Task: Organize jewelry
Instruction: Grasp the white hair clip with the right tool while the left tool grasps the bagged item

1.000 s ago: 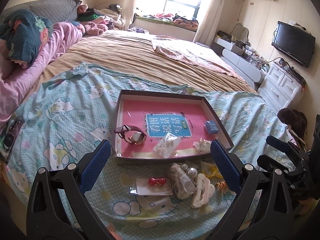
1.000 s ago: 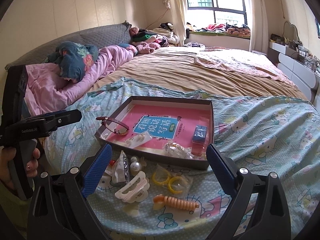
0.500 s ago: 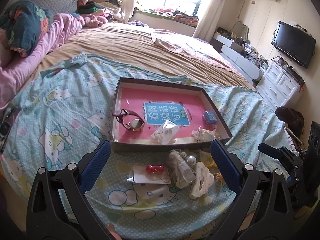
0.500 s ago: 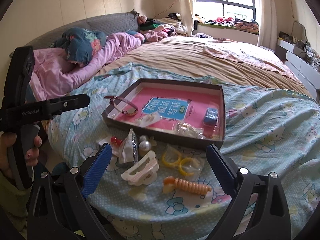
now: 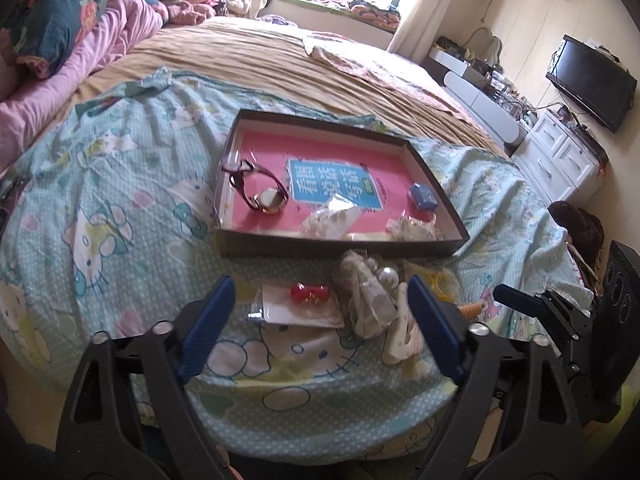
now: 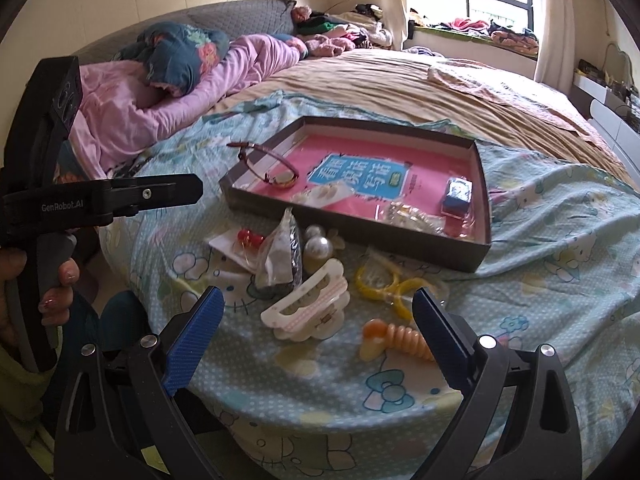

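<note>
Nearest, your left gripper (image 5: 318, 320) is hanging over the bed's edge, its fingers (image 5: 208, 320) closing with nothing pressed between them; a card with a red trinket (image 5: 308, 294) and a clear packet (image 5: 366, 300) are lying beneath the gap.

Your right gripper (image 6: 316, 340) is standing released, fingers (image 6: 438, 338) spread wide, gripping nothing. Under it a white hair claw (image 6: 310, 304) is resting on the cartoon-cat sheet (image 6: 540, 280), with an orange spiral clip (image 6: 396, 342) just beside the right finger.

Next out, yellow rings in a bag (image 6: 386, 284) and large pearls (image 6: 318, 246) are sitting near the claw, just short of the box.

Beyond them, the shallow box (image 5: 340, 246) is holding a watch (image 5: 264, 194) at its left, a small blue case (image 5: 422, 196) at its right and two clear packets (image 5: 332, 218) along its near wall.

Farthest, pink bedding (image 6: 168, 96) is lying piled at the head of the bed (image 5: 260, 68).
</note>
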Motion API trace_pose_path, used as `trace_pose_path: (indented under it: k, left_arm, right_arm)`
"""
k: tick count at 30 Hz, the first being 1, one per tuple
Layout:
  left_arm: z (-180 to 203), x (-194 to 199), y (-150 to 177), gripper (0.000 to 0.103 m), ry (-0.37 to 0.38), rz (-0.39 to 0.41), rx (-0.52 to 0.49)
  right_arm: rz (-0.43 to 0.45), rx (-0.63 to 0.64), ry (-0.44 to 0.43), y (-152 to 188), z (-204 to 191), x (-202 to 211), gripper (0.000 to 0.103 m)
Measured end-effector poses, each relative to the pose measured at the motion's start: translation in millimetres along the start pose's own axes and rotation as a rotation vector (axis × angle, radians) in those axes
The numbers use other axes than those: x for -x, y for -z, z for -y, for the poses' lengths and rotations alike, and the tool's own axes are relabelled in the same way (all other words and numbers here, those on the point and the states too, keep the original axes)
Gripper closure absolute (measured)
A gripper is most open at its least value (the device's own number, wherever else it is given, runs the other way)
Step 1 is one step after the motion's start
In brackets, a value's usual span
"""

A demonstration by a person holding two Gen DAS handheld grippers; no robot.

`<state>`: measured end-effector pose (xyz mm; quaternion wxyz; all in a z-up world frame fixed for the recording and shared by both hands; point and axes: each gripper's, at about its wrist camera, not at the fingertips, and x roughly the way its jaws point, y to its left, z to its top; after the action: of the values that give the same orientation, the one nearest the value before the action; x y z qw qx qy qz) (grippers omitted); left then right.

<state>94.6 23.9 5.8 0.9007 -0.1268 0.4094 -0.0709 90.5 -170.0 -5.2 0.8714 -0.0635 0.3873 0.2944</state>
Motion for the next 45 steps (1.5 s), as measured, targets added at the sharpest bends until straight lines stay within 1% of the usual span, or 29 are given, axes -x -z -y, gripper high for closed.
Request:
trace_pose_path:
  k: [1, 3, 6, 12, 13, 20, 22, 24, 25, 26, 28, 29, 33, 36, 41, 45]
  left_arm:
    - [1, -1, 2, 0.034, 0.006, -0.006, 0.004]
    - [1, -7, 6, 0.046, 0.026, -0.028, 0.011]
    - [2, -16, 10, 0.053, 0.044, -0.056, 0.017]
    - [1, -26, 11, 0.062, 0.068, -0.078, 0.036]
    - [1, -28, 11, 0.063, 0.081, -0.083, 0.043]
    - [4, -43, 8, 0.063, 0.107, -0.112, 0.054]
    - [5, -47, 7, 0.063, 0.115, -0.124, 0.057]
    - [8, -51, 7, 0.063, 0.121, -0.134, 0.051]
    - [9, -54, 7, 0.063, 0.119, -0.141, 0.048]
    - [9, -57, 6, 0.063, 0.120, -0.147, 0.051]
    - [10, -62, 6, 0.063, 0.127, -0.160, 0.059]
    - [10, -66, 6, 0.063, 0.129, -0.168, 0.063]
    - [11, -76, 6, 0.062, 0.138, -0.193, 0.076]
    - [15, -81, 4, 0.060, 0.139, -0.199, 0.064]
    - [20, -96, 6, 0.058, 0.153, -0.238, 0.068]
    - [25, -101, 7, 0.057, 0.132, -0.242, 0.043]
  right_arm:
    - [-0.004, 0.003, -0.001, 1, -1, -2, 0.008]
    - [-0.020, 0.005, 0.001, 3, -2, -9, 0.008]
    - [-0.039, 0.010, 0.002, 6, -4, -17, 0.008]
    - [-0.059, 0.045, 0.004, 12, -10, -34, 0.009]
    - [-0.064, 0.053, 0.007, 13, -11, -37, 0.010]
    - [-0.088, 0.099, 0.008, 14, -18, -58, 0.025]
    - [-0.091, 0.105, 0.006, 14, -18, -64, 0.027]
    - [-0.096, 0.117, 0.011, 14, -19, -70, 0.035]
    - [-0.095, 0.125, 0.025, 15, -20, -72, 0.040]
    - [-0.093, 0.127, 0.032, 16, -20, -74, 0.043]
    - [-0.084, 0.126, 0.018, 18, -17, -73, 0.045]
    - [-0.082, 0.124, 0.012, 19, -16, -71, 0.049]
    - [-0.077, 0.105, -0.006, 24, -8, -58, 0.050]
    - [-0.072, 0.073, -0.028, 29, -2, -47, 0.050]
    - [-0.065, 0.023, -0.056, 32, 10, -31, 0.050]
    - [-0.046, -0.032, -0.068, 33, 24, -16, 0.050]
